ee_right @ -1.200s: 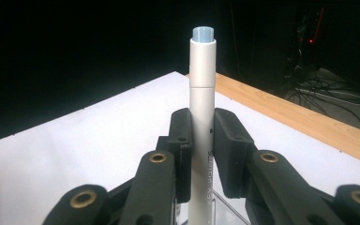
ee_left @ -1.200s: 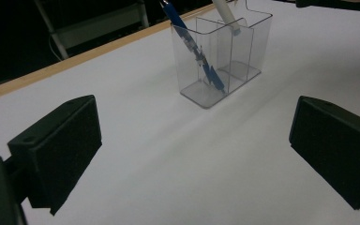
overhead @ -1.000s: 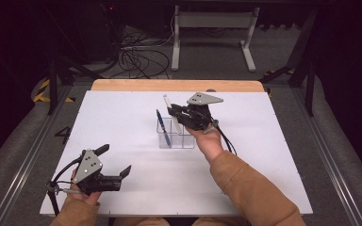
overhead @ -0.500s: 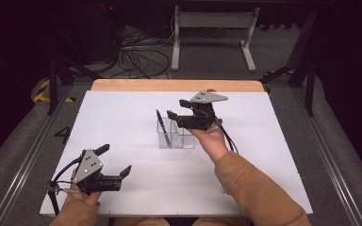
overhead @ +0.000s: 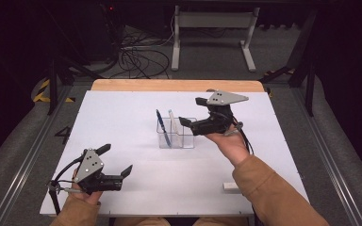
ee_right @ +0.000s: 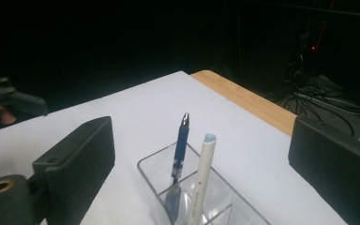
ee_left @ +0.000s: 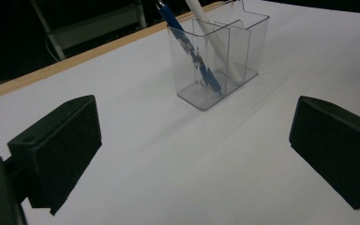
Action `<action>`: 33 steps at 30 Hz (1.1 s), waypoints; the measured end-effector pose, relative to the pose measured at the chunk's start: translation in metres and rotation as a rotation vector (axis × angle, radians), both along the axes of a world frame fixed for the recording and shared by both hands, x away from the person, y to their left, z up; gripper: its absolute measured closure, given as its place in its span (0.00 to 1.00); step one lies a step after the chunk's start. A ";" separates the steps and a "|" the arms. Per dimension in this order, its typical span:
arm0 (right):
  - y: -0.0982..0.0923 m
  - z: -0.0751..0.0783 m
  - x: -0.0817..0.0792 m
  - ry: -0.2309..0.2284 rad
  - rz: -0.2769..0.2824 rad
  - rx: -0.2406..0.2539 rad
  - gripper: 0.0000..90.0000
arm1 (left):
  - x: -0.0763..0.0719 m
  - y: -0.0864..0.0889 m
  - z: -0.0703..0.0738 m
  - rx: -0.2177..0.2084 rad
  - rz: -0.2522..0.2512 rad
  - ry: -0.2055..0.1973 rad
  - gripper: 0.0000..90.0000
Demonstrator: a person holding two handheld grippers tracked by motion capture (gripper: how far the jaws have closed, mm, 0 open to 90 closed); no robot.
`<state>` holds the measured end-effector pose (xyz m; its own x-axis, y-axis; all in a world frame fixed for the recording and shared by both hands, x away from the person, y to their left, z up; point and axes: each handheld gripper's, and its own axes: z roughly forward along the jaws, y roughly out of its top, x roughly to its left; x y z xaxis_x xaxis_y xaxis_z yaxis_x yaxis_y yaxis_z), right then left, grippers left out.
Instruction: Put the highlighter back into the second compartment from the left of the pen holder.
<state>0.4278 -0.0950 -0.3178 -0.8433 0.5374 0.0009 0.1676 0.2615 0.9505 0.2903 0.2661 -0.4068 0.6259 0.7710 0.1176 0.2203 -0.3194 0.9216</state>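
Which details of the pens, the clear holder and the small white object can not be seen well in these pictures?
- Clear holder: right gripper view, its base is cut off by the bottom edge.
- Blue pen and white pen: left gripper view, tops cut off by the top edge.
- Small white object near the table's front edge: high view, too small to identify.
- Holder's rightmost compartment: high view, right gripper partly covers it.

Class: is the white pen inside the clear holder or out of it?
Inside. The white pen leans in the clear holder, its lower end on the holder's floor, beside the blue pen.
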 end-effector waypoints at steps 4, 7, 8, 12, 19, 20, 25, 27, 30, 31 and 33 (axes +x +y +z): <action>-0.014 0.006 -0.012 -0.006 0.013 -0.023 0.09 | 0.000 -0.001 0.000 -0.009 -0.006 0.006 0.04; -0.024 0.009 -0.019 -0.007 0.011 -0.033 0.10 | 0.002 -0.002 0.001 -0.002 -0.011 -0.002 0.04; -0.027 0.009 -0.021 -0.008 0.009 -0.027 0.10 | 0.002 -0.003 0.001 -0.001 -0.011 -0.002 0.04; -0.038 0.010 -0.026 -0.011 -0.003 -0.010 0.10 | 0.003 -0.005 0.001 -0.013 -0.024 0.011 0.04; -0.050 0.007 -0.034 -0.018 0.007 -0.019 0.09 | 0.004 -0.006 0.003 -0.022 -0.035 0.009 0.04; -0.052 0.006 -0.035 -0.020 0.009 -0.018 0.09 | 0.004 -0.006 0.003 -0.025 -0.035 0.004 0.04; -0.068 -0.001 -0.040 -0.022 -0.024 -0.017 0.09 | 0.006 -0.015 0.007 -0.005 -0.071 0.019 0.04; -0.074 -0.005 -0.041 -0.034 -0.034 -0.039 0.11 | 0.007 -0.020 0.008 0.011 -0.082 0.025 0.04; -0.084 -0.011 -0.044 -0.056 -0.064 -0.084 0.11 | 0.011 -0.025 0.008 0.004 -0.095 0.049 0.05; -0.088 -0.014 -0.044 -0.056 -0.079 -0.094 0.14 | 0.012 -0.027 0.008 0.000 -0.105 0.051 0.05; -0.096 -0.020 -0.046 -0.051 -0.109 -0.100 0.16 | 0.013 -0.032 0.008 0.008 -0.118 0.064 0.06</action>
